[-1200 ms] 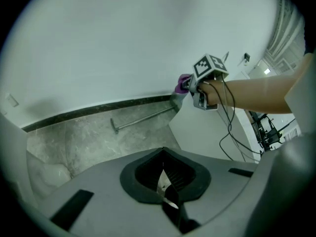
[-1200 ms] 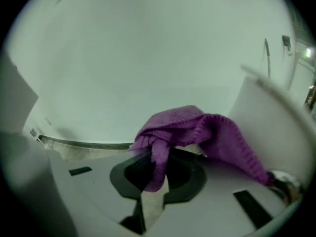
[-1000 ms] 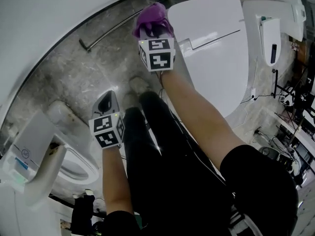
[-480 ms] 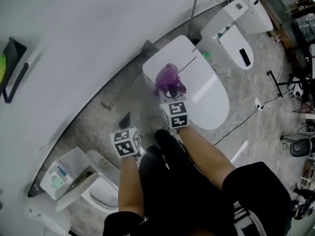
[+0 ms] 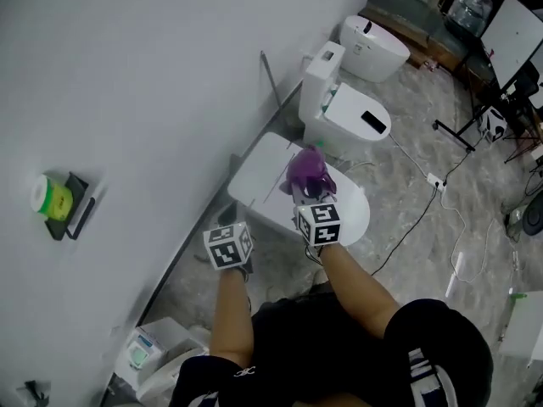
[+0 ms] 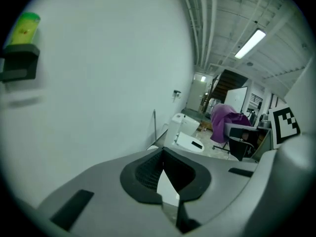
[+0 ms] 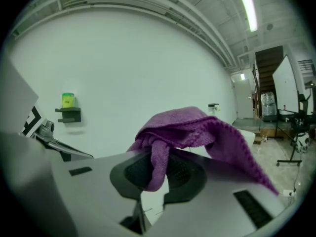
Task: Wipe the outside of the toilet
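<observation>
Right gripper (image 5: pixel 307 195) clamped on purple cloth (image 5: pixel 305 170), seen over the closed toilet (image 5: pixel 254 181) lid by the wall. Left gripper (image 5: pixel 226 216) jaws together, nothing between them, off the toilet's near side.

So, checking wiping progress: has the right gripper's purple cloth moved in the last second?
Yes: purple cloth went from beside the toilet lid to over it.

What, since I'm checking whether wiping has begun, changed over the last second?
The head view rose and pulled back, so the white ceramic toilet looks smaller. The right tool carried the purple knitted cloth from the toilet's edge to over its lid. Unchanged: cloth clamped in that tool; left tool shut, empty.
</observation>
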Motion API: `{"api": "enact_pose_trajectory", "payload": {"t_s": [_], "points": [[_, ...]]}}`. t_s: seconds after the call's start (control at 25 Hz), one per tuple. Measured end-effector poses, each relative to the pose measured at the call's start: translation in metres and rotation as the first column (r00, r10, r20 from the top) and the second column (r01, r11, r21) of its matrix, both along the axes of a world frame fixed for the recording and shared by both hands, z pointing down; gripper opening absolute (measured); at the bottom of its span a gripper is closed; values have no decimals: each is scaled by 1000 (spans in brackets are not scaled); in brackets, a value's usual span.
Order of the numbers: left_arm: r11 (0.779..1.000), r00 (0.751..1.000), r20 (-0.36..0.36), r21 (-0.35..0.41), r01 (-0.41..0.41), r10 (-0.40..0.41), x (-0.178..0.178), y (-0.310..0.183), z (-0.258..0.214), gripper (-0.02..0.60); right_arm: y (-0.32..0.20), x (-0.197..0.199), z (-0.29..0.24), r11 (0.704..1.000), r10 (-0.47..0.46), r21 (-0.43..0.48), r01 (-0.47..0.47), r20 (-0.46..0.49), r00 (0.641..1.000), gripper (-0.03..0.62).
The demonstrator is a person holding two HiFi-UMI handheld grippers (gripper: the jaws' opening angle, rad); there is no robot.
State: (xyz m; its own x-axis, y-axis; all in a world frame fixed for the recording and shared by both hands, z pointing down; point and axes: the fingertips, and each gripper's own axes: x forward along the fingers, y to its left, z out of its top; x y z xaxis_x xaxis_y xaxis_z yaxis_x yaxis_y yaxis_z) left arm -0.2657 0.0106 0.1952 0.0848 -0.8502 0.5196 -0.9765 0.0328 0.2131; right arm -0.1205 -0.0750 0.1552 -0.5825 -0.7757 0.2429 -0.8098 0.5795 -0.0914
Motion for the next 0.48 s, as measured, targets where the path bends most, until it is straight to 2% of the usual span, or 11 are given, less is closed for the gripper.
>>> {"api": "enact_pose_trajectory", "payload": {"t_s": [0.16,0.48], "points": [[994,994,66,66,-87,83,52,-35,-54,8,-15,46,-53,998,9,69,-13,66,998,52],[975,981,137,158,-156,135,138,-82,-126,8,-48,127,-123,990,0,140,-21,147,989,52]]}}
